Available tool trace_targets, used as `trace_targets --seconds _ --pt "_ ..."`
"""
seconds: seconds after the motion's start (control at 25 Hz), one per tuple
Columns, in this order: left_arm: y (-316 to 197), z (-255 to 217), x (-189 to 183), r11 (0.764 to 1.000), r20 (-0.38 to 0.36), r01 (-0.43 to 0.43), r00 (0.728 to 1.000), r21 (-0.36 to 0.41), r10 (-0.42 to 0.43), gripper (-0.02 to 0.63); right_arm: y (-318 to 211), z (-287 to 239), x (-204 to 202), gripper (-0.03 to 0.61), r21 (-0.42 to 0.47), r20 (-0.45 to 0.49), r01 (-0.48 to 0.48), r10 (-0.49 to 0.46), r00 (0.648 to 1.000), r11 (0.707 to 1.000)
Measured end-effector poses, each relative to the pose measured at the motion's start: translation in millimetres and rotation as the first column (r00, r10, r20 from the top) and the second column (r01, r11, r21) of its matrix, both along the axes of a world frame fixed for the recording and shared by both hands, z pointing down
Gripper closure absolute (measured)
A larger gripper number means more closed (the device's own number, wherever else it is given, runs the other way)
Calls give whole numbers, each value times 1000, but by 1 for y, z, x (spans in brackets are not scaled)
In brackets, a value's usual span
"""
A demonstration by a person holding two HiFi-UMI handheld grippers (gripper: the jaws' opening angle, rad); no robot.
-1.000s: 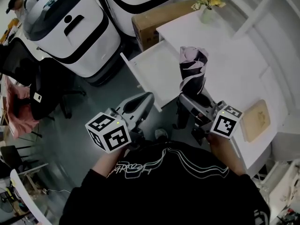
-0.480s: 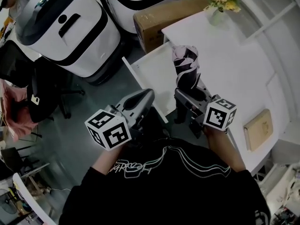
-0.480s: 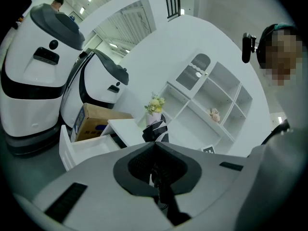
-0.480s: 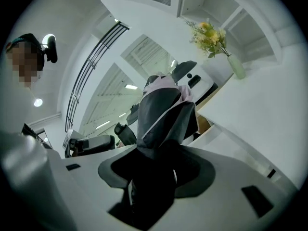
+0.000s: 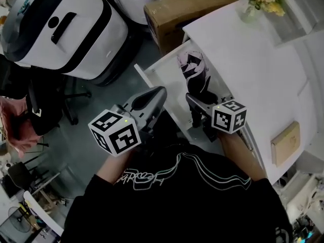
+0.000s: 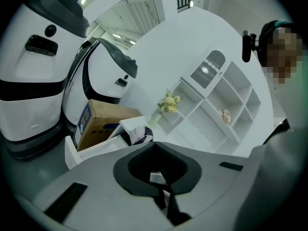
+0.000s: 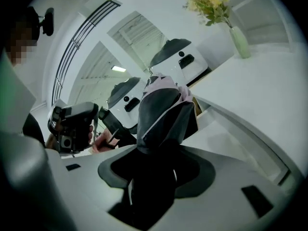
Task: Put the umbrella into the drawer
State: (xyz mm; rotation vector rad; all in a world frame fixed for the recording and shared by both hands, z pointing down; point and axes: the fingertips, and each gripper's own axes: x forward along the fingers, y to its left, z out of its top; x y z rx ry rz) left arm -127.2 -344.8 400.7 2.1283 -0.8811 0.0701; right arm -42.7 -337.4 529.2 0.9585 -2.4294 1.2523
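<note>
One white drawer (image 5: 163, 76), pulled open at the desk's side. One folded umbrella (image 5: 194, 74), black and pink, held tilted above the drawer; judged light, soft cloth over a stiff core, best gripped low on the bundle. One right gripper (image 5: 199, 101), clamped on the umbrella's lower end, pitched downward. One left gripper (image 5: 153, 97), jaws closed together, empty, near the drawer front.

Black top (image 5: 178, 209) with white looping line print (image 5: 152, 174), perhaps lettering, across shoulders
</note>
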Motion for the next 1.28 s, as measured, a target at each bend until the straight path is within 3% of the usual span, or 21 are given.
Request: trace_targets --seconds 0.4,0.76,1.0,1.28 --pt "-45 52 -20 995 27 -12 1000 -100 15 594 -27 113 -15 354 -119 -237 75 -102 966 990" --pt "-67 78 -28 990 44 -27 998 -140 33 594 -30 206 -9 354 -198 -454 110 -191 870 974" --pt "-71 90 -33 987 45 -22 999 -158 29 594 -28 233 -12 353 -214 -522 148 -241 818 966" --pt "-69 92 -41 986 48 -6 999 -169 14 594 -29 241 -17 351 -212 -546 168 -259 797 963"
